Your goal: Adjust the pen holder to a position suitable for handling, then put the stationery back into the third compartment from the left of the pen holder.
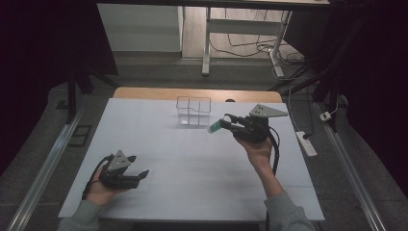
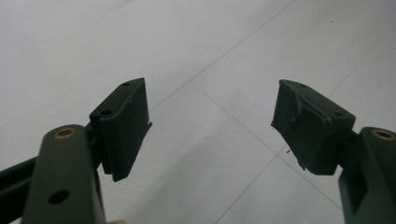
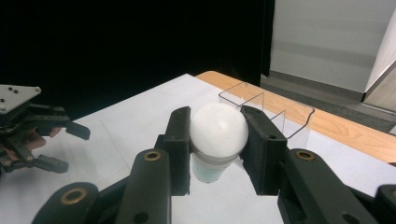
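My right gripper (image 1: 226, 121) is held above the far right part of the white table (image 1: 192, 163), shut on a small bottle (image 1: 214, 127) with a pale green body. In the right gripper view the bottle's white rounded cap (image 3: 219, 126) sits pinched between the two black pads (image 3: 180, 140). A clear plastic box (image 1: 194, 110) with compartments stands just beyond and left of the bottle; it shows behind the jaws in the right gripper view (image 3: 275, 109). My left gripper (image 1: 138, 166) rests low at the near left, open, with nothing between its jaws (image 2: 210, 126).
The table's wooden far edge (image 1: 197, 94) runs behind the clear box. A white power strip (image 1: 306, 143) lies on the floor to the right. Cables and desk legs (image 1: 207, 43) stand further back. The left gripper (image 3: 72, 149) shows at the left of the right gripper view.
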Demonstrator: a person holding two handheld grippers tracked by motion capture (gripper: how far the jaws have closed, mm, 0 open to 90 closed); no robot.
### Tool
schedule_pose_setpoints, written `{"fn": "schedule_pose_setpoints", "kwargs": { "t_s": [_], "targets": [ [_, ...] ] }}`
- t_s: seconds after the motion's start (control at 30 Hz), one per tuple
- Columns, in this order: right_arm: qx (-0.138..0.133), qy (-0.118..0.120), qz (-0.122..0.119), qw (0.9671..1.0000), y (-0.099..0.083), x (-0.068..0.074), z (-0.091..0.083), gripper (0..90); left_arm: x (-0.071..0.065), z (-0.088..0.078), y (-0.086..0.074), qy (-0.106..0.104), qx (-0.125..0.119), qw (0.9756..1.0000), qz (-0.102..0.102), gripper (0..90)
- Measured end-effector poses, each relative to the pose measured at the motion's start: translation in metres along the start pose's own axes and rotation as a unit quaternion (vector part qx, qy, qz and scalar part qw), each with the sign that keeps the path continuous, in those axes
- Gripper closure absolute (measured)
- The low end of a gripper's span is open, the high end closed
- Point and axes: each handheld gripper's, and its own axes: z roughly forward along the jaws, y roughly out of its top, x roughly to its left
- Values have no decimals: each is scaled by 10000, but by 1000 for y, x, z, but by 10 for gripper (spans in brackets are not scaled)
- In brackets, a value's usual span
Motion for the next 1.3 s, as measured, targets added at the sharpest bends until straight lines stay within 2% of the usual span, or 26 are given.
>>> {"fn": "schedule_pose_setpoints", "kwargs": {
  "t_s": [0.57,0.73,1.03,1.3],
  "targets": [
    [-36,-83,-28,10000,7,-7,8,638,0,1,0,-13,6,10000,16,269],
    [-98,-71,21,9999,11,-13,17,638,0,1,1,-2,-10,10000,14,269],
    [60,-147,-8,9999,16,-19,34,638,0,1,1,-31,-21,10000,28,268],
    [126,-225,16,9997,18,-24,40,638,0,1,1,-34,-20,10000,27,268]
  ]
}}
